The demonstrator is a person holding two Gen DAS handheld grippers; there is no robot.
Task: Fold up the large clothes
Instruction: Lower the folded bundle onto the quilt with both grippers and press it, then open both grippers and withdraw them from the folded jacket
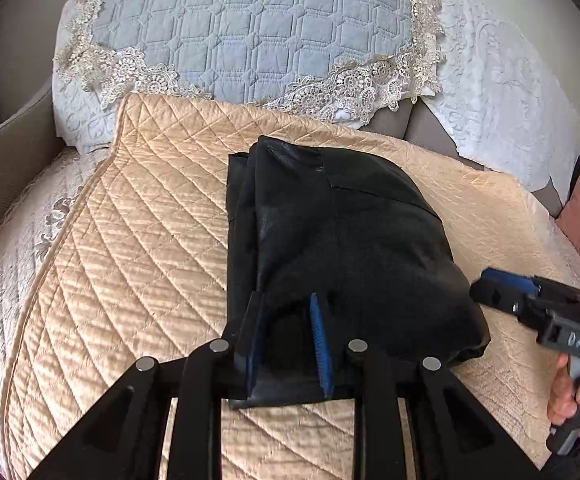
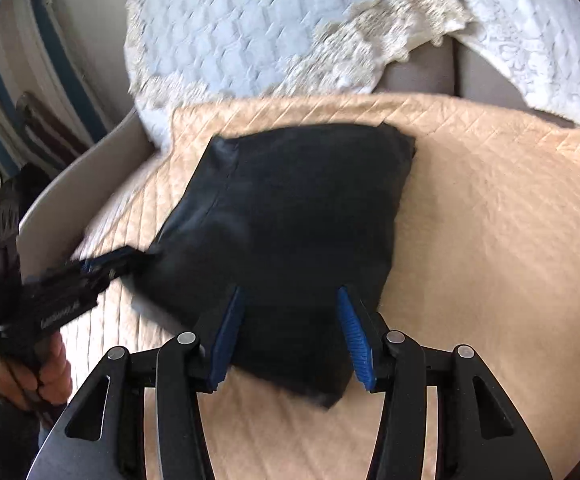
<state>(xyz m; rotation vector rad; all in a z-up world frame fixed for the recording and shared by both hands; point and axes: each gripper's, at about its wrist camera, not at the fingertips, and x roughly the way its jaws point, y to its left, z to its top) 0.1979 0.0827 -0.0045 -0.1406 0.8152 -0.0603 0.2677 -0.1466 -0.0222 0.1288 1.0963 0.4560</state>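
1. Left gripper (image 1: 285, 344): we find it narrowly parted, near hem of black garment (image 1: 342, 248) between its pads; grip uncertain.
2. Right gripper (image 2: 292, 336): half open, holding nothing, over the garment's near corner; garment folded on the peach quilt (image 1: 121, 248), long axis running away from us.

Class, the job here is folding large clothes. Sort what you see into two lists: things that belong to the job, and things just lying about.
Belongs to the job:
- black garment, folded
- left gripper
- right gripper

Just lying about:
- peach quilt underneath
- blue lace-edged cover
- white embossed spread
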